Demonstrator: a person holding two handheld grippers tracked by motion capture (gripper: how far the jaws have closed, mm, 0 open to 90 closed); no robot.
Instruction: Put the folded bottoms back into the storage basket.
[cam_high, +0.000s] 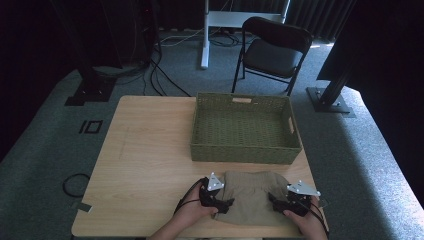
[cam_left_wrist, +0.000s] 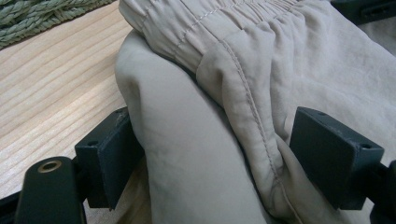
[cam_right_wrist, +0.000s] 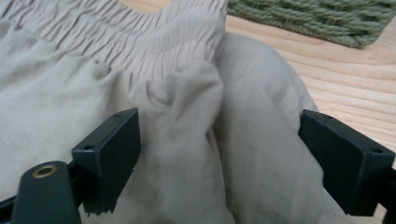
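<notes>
Grey carpet floor, black folding chair, possibly dark curtains

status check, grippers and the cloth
Left gripper and right gripper open, straddling folded beige fabric garment. Green woven basket beyond, empty. Nothing in the way.

Green basket behind folded beige garment.

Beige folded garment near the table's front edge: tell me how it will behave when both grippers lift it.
The beige garment looks thin and creased, so it will probably sag between the left gripper and the right gripper. Its folded layers may slip open. It likely weighs little, being soft cloth.
</notes>
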